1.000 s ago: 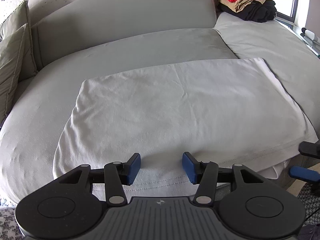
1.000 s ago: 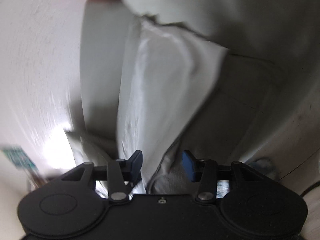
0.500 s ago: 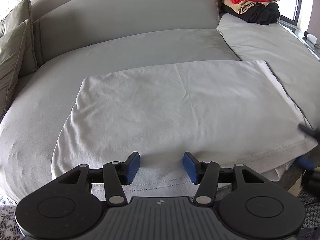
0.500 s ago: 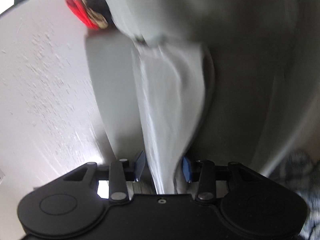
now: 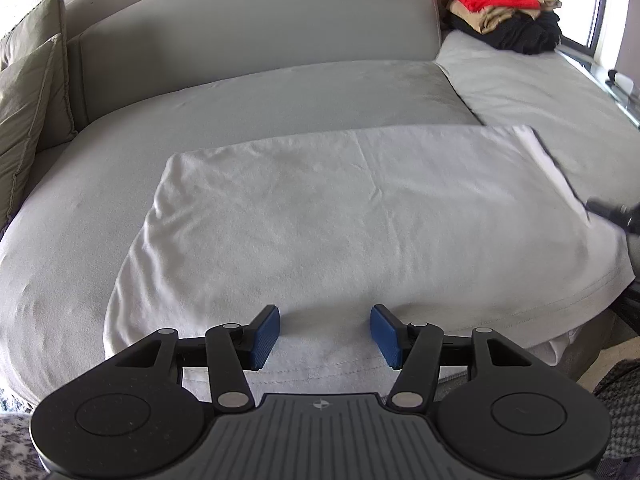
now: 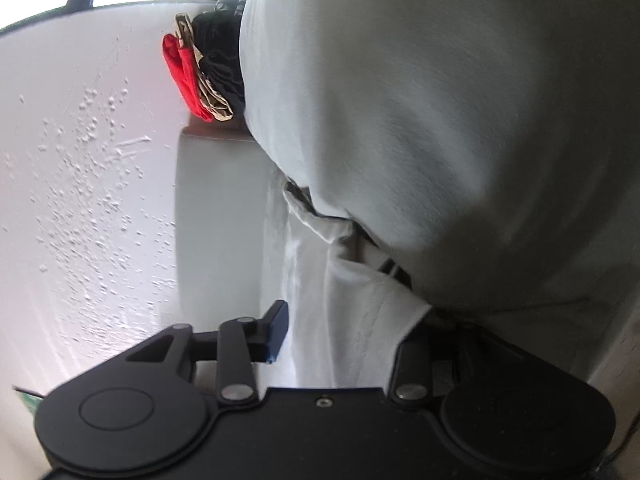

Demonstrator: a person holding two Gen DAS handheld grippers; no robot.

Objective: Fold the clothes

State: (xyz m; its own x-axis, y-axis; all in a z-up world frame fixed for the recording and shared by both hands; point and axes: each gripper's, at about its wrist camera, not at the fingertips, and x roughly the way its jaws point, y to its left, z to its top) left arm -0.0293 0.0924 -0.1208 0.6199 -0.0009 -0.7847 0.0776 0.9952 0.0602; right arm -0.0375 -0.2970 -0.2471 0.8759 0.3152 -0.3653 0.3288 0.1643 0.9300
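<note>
A white garment (image 5: 340, 224) lies flat on the grey sofa seat (image 5: 280, 96), its hem hanging over the front edge. My left gripper (image 5: 325, 336) is open and empty, hovering just above the garment's near hem. My right gripper shows as a dark blur (image 5: 612, 212) at the garment's right edge. In the right wrist view the camera is rolled on its side; the right gripper (image 6: 352, 332) is open with the white fabric (image 6: 344, 312) running between its fingers. Its left pad (image 6: 278, 332) shows; the right pad is hidden by cloth.
A pile of folded clothes, red on tan on black (image 5: 504, 8), sits at the sofa's far right corner and also shows in the right wrist view (image 6: 200, 76). Olive cushions (image 5: 28, 92) stand at the left. A window (image 5: 600, 4) is behind the pile. A patterned rug (image 5: 620, 388) lies below.
The right gripper has risen from below the sofa's front edge to the garment's right edge, with cloth now between its fingers. The left gripper has barely moved.
</note>
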